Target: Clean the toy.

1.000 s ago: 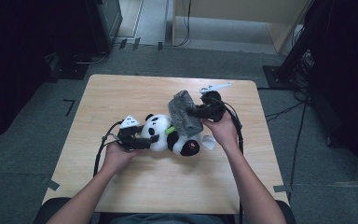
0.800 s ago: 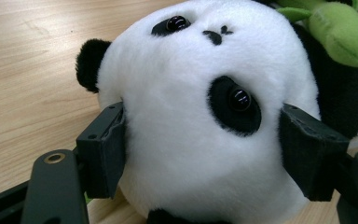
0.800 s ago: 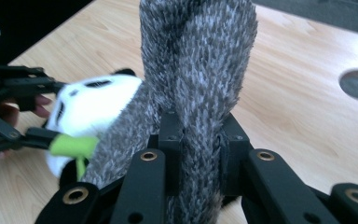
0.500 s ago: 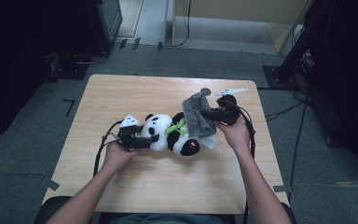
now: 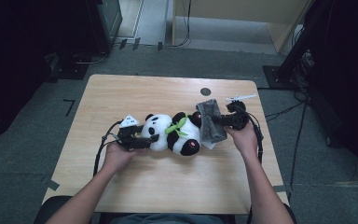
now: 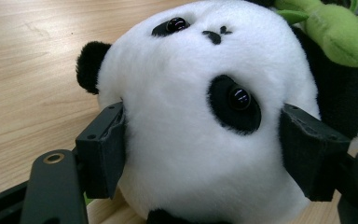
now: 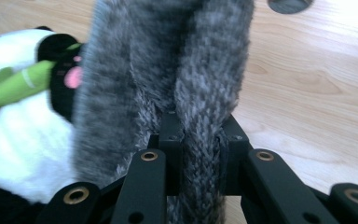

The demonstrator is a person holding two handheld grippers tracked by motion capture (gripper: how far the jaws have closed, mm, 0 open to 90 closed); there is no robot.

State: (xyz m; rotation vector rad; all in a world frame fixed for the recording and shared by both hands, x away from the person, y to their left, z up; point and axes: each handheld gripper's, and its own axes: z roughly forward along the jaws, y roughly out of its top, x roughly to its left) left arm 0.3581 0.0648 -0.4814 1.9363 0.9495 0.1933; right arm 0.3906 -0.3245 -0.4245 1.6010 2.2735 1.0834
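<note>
Your left tool (image 6: 200,154) squeezes the black-and-white plush panda's (image 5: 172,133) head; it lies mid-counter (image 5: 168,186). Right tool (image 7: 198,140) pinches the grey fuzzy knit cloth (image 5: 210,119) by its feet. Thin pinch: a hard tug could slip it free.

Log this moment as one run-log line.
left gripper: shut on panda plush head | right gripper: shut on grey cloth, at panda's feet | table: wooden

Your left tongs (image 5: 145,139) & right tongs (image 5: 220,122): black, w/ blocky square pads, flat link arms, brass-ringed screw holes. Grey 3-cornered plate on top of each. Black cables trail back along your forearms. Arms bare, no sleeves.
</note>
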